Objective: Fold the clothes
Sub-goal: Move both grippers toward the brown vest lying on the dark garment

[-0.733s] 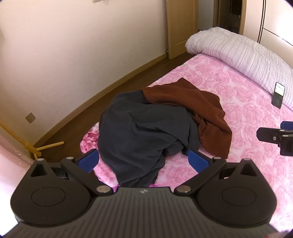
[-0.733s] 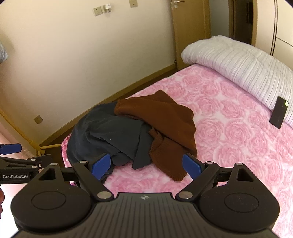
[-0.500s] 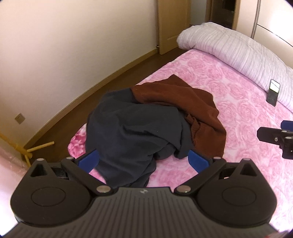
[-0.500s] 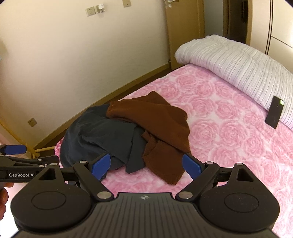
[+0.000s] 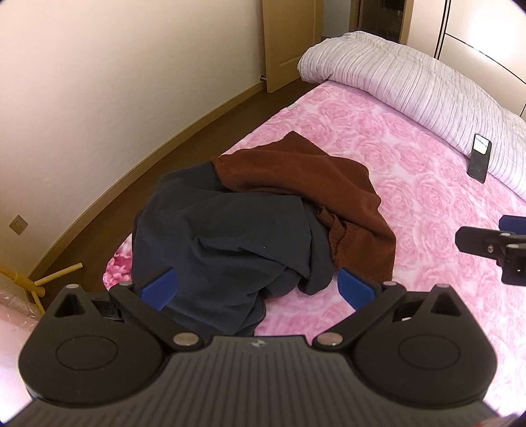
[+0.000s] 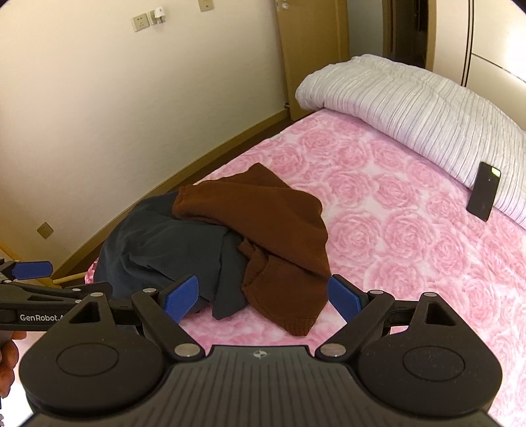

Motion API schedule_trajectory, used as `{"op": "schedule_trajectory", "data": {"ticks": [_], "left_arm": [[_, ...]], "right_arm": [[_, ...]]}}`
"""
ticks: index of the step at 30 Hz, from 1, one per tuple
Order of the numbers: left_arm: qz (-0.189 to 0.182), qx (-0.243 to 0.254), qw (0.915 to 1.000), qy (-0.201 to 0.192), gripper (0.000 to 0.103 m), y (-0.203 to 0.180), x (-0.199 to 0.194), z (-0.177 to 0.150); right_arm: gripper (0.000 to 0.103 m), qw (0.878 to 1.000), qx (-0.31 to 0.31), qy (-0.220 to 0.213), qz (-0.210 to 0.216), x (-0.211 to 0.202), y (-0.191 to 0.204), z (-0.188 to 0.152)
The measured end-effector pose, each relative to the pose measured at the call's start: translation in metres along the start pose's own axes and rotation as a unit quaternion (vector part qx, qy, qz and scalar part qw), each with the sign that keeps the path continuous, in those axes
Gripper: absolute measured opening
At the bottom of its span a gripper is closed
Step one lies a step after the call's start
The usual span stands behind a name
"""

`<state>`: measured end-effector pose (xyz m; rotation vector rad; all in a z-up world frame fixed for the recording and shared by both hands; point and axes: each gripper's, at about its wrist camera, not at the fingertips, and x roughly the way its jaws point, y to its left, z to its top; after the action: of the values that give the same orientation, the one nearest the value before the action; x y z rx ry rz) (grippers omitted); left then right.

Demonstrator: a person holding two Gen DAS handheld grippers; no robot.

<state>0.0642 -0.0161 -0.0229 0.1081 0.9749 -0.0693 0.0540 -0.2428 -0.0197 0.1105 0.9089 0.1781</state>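
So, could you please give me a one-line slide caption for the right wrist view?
Open right tongs above a rust sweater overlapping a dark garment on the pink bed.

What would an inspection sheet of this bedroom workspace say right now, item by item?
Surface: bed with pink rose bedspread.
Job's things: dark navy garment and rust-brown sweater, crumpled in one heap near the bed's edge, the sweater partly over the navy one; neither folded.
Clutter: black phone leaning against the striped white duvet.
Grippers: left gripper and right gripper both have jaws wide open, holding nothing.
Cables: nothing seen.
Surroundings: cream wall with sockets, wooden door, brown floor.
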Motion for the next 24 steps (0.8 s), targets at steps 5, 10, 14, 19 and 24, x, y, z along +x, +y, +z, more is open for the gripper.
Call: {"op": "schedule_trajectory", "data": {"ticks": [5,10,14,19,24], "left_arm": [[-0.001,0.001,1.0000,0.002,0.102,0.0017,0.0017,-0.0015],[-0.002,-0.001,1.0000,0.004,0.102,0.0028,0.0027,-0.0009],[-0.004,-0.001,1.0000,0.004,0.102,0.0020,0.0027,-0.0010],[-0.004,-0.001,1.0000,0.006,0.102,0.0019,0.0031,-0.0007],[-0.003,0.003,1.0000,0.005,0.102,0.0002,0.0022,-0.0004]], "right_arm": [[0.088,1.000,0.000,0.006,0.000,0.0047,0.0011,0.0023],[0.088,1.000,-0.004,0.007,0.000,0.0056,0.0007,0.0045],[0.088,1.000,-0.004,0.007,-0.001,0.0073,0.0015,0.0044],[0.088,1.000,-0.002,0.008,-0.001,0.0077,-0.0011,0.0066],[0.088,1.000,-0.001,0.008,0.001,0.0072,-0.0035,0.0071]]}}
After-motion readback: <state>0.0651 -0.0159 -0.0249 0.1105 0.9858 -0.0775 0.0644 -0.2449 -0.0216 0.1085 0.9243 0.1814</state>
